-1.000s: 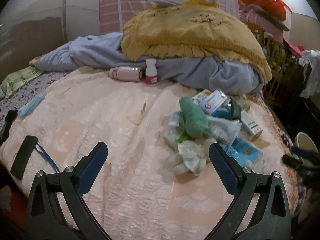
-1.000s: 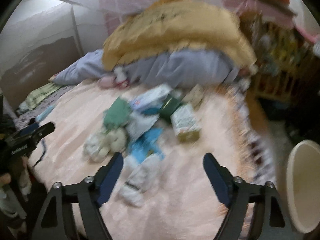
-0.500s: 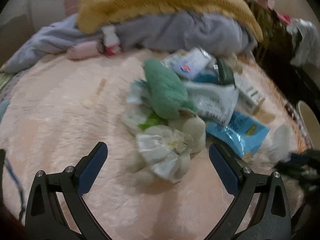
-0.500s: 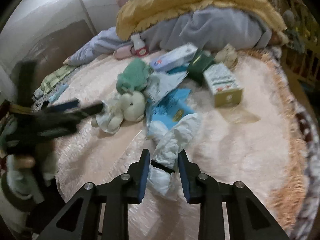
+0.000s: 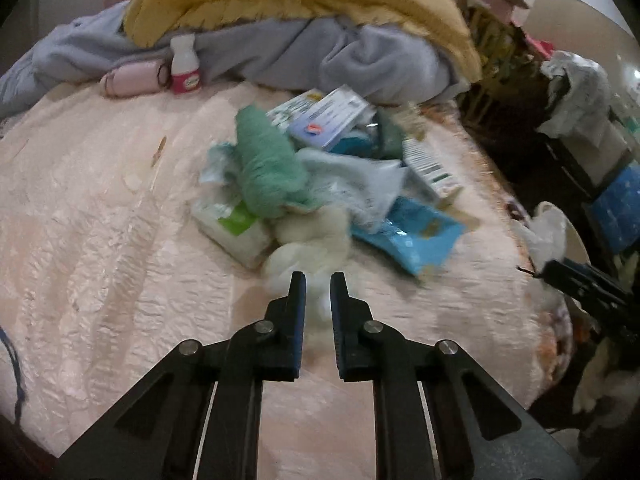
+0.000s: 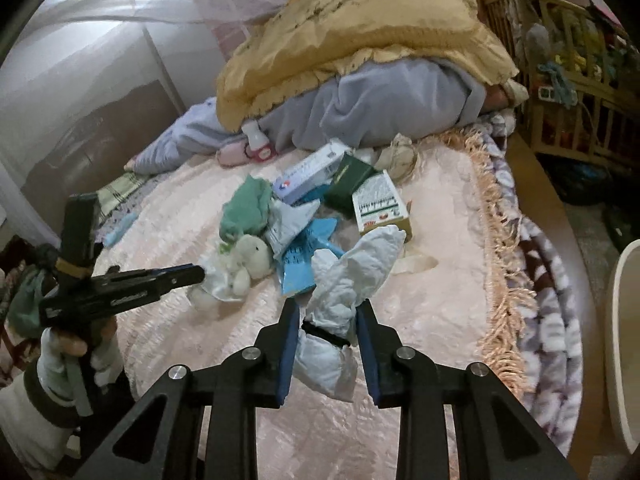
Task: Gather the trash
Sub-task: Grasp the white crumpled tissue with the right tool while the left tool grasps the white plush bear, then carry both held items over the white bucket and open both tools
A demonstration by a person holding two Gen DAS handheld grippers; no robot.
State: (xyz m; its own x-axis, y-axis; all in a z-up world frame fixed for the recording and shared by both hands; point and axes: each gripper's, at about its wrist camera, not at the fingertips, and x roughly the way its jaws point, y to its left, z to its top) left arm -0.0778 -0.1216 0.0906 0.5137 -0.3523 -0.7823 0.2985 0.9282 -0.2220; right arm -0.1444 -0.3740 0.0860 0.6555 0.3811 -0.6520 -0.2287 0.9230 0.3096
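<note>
Now both grippers grip trash on the bed: right gripper (image 6: 327, 322) jaws clamp a white wad (image 6: 352, 276) at lower centre; left gripper (image 5: 318, 284) jaws pinch crumpled tissue (image 5: 308, 254). Next, probably lift both toward a bin.

Both grippers angled downward, jaws drawn in

The left gripper (image 5: 318, 280) has its jaws pulled close, tips pinching a white tissue wad (image 5: 308, 254); a pale-gloved hand (image 6: 76, 356) grips its handle. The right gripper (image 6: 328, 312) is clamped on a crumpled white bundle (image 6: 348, 276) that sticks up between its blue pads (image 6: 289, 344).
</note>
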